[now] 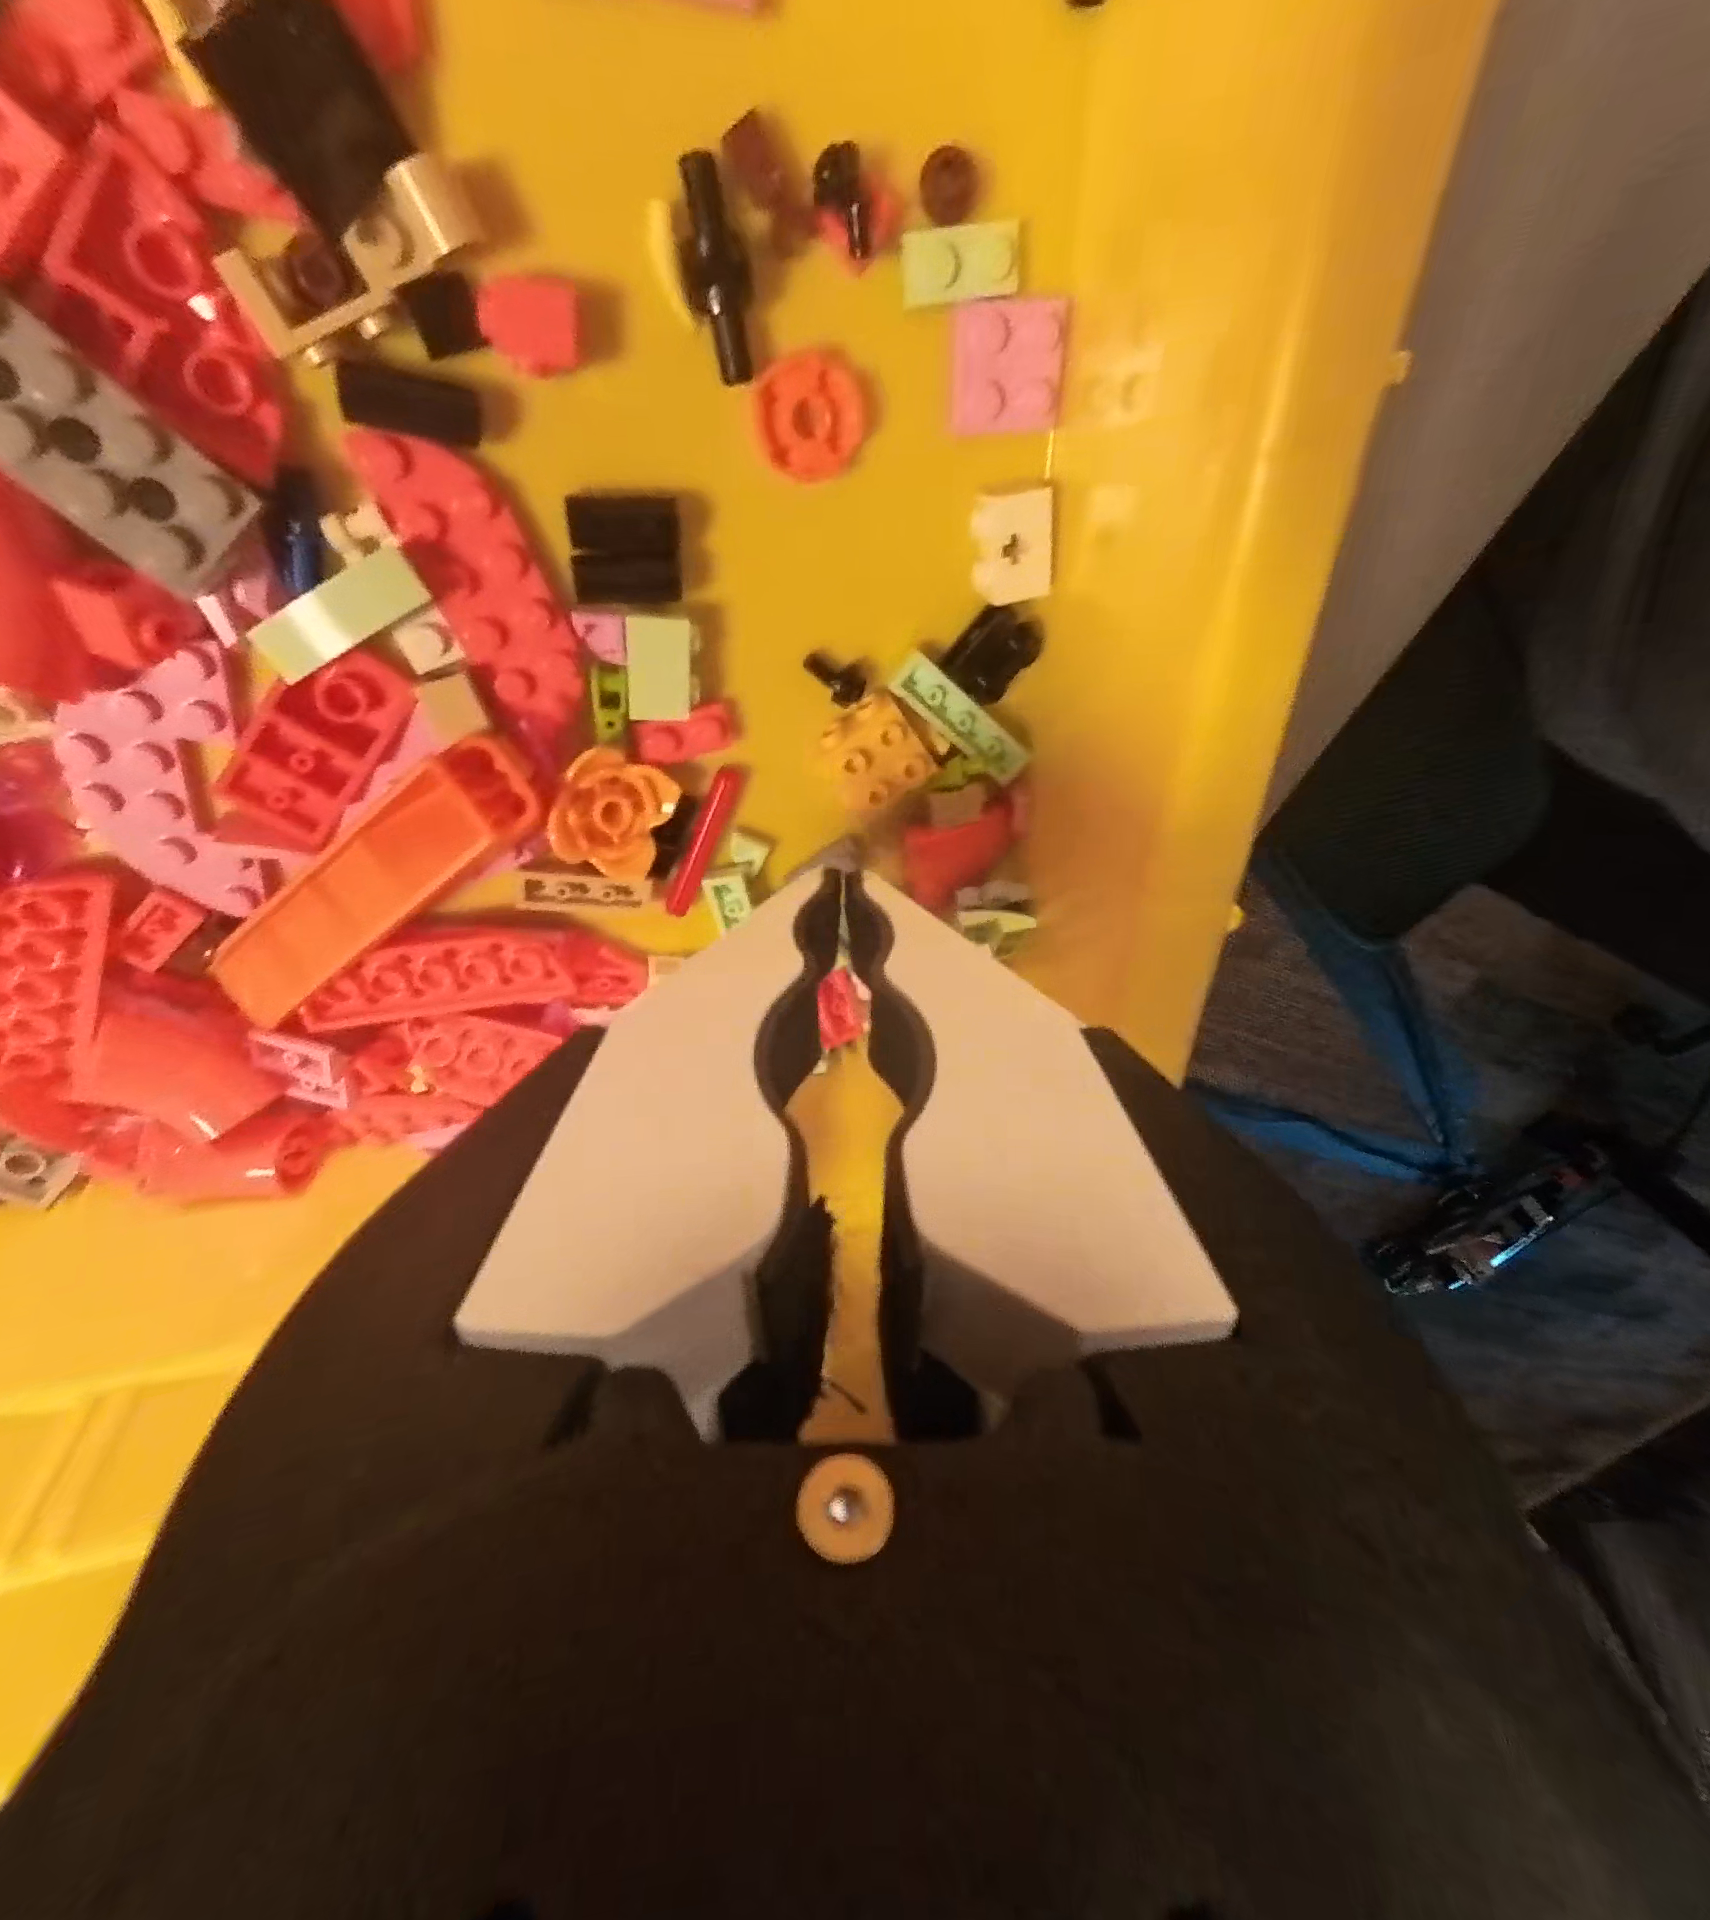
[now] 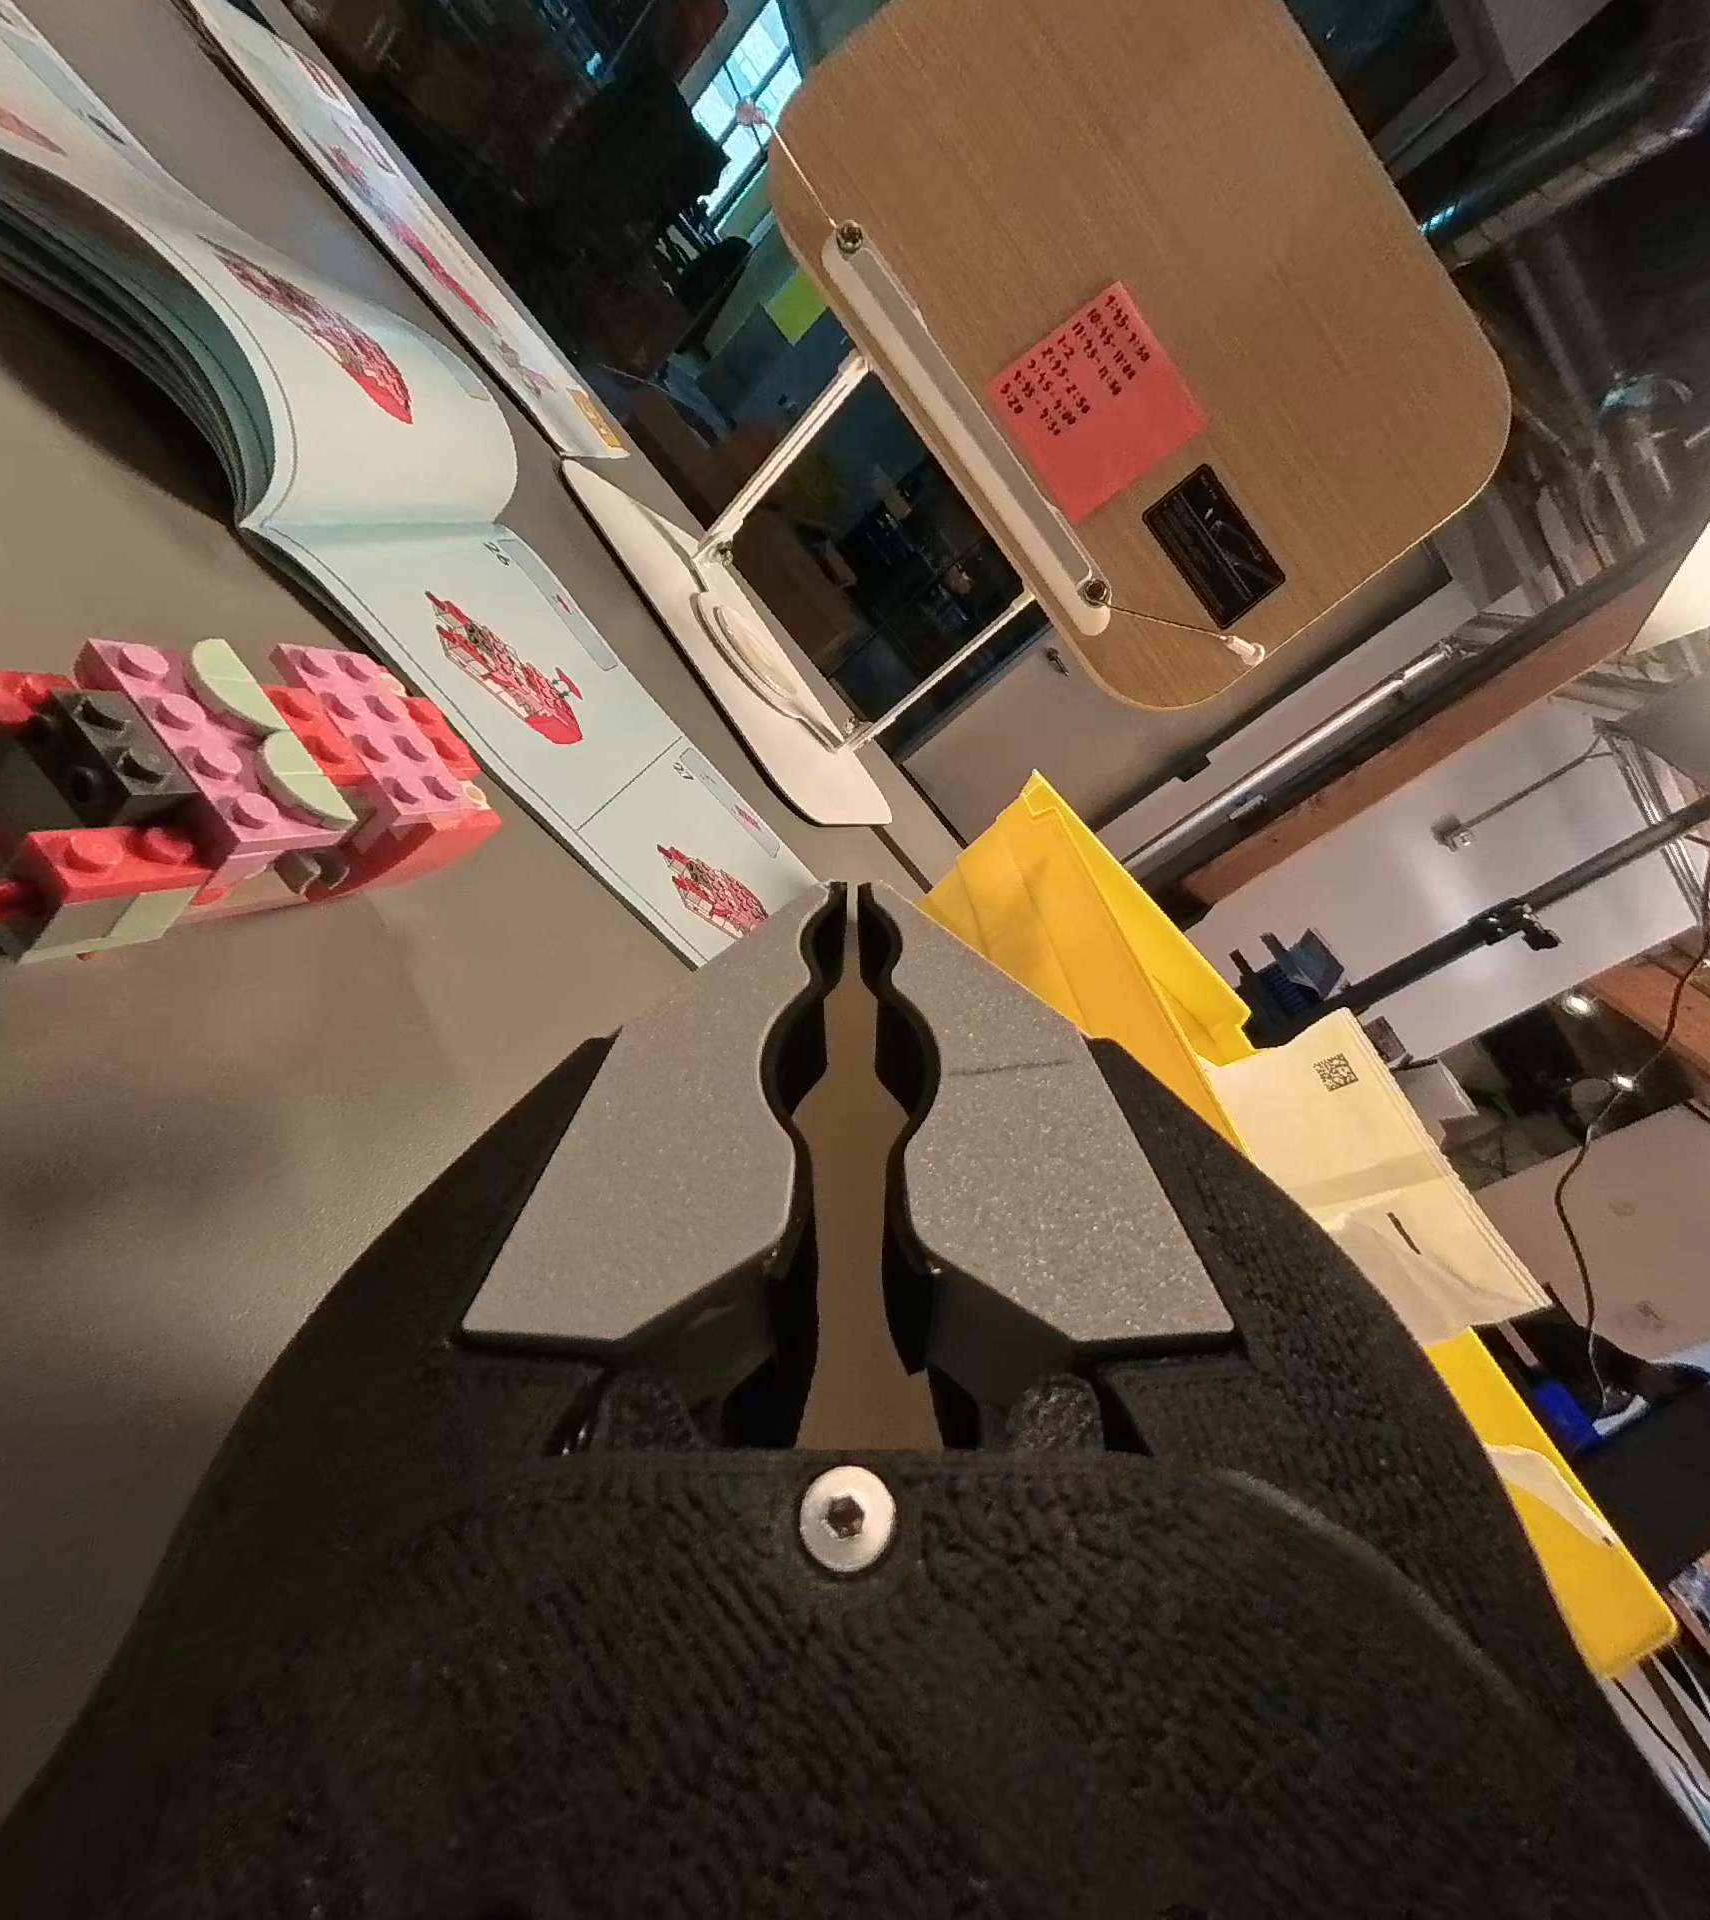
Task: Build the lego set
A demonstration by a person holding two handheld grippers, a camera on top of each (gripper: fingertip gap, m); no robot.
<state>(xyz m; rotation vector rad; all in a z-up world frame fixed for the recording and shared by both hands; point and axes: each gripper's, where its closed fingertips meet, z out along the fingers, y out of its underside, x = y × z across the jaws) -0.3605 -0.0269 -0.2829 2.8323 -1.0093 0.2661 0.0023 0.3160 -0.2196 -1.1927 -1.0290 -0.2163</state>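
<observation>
Between the pale fingers of the left hand-held gripper (image 1: 843, 883) we see a small red studded piece (image 1: 840, 1013), just behind the tips. The tips are pressed together. We cannot tell if they pinch this piece or if it only lies below, on the floor of the yellow plastic bin (image 1: 1194, 520).

At ten o'clock from the tips lie a thin red bar (image 1: 705, 836) and an orange rose-shaped piece (image 1: 612, 821), and farther at nine o'clock a heap of red and pink bricks (image 1: 155, 727). We judge that such small, crowded pieces need a narrow and centred pinch.

The right hand-held gripper (image 2: 851, 894) is also pressed together, with nothing between its fingers. It hangs over the grey bench (image 2: 207, 1091), with a red-and-pink brick model (image 2: 207, 769) at ten o'clock and an open instruction booklet (image 2: 394, 468) at eleven.
</observation>
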